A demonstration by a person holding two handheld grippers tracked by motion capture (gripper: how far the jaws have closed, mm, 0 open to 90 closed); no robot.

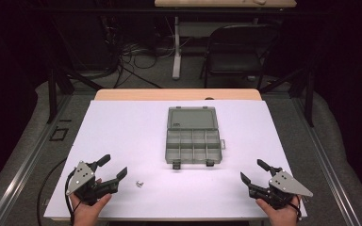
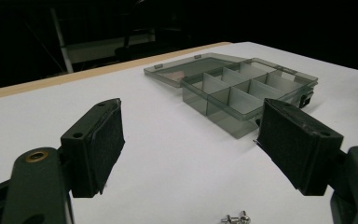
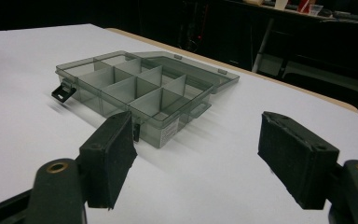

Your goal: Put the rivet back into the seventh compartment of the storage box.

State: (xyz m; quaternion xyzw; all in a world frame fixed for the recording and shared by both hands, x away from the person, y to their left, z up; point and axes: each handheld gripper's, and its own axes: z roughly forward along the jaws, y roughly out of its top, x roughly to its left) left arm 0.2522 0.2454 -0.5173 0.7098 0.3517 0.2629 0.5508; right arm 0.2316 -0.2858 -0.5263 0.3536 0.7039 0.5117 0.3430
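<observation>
**Both grippers held open near an opened compartment box**

A translucent grey plastic compartment box [image 1: 192, 146] was seen lying on the white table surface [image 1: 122, 127], its lid [image 1: 192, 117] folded flat open on the far side and its divided compartments exposed. Two black latches were seen on its near edge.

The left gripper [image 1: 113, 167] was held in a hand [image 1: 88, 207] at the near left edge of the table, its two black padded jaws spread wide with nothing between them. In the left gripper view, the box [image 2: 247, 91] was seen ahead and to the right of the gripper [image 2: 191, 140], well apart from it. A few small silver screws [image 1: 139, 183] were lying on the surface just beside the left gripper's right jaw; in its own view they [image 2: 237, 218] were seen low between the jaws.

The right gripper [image 1: 253, 170] was held at the near right edge, its jaws likewise parted and empty. In the right gripper view, the box [image 3: 135, 91] was seen ahead and to the left of the gripper [image 3: 196, 158], near the left jaw but not touched by it.
</observation>
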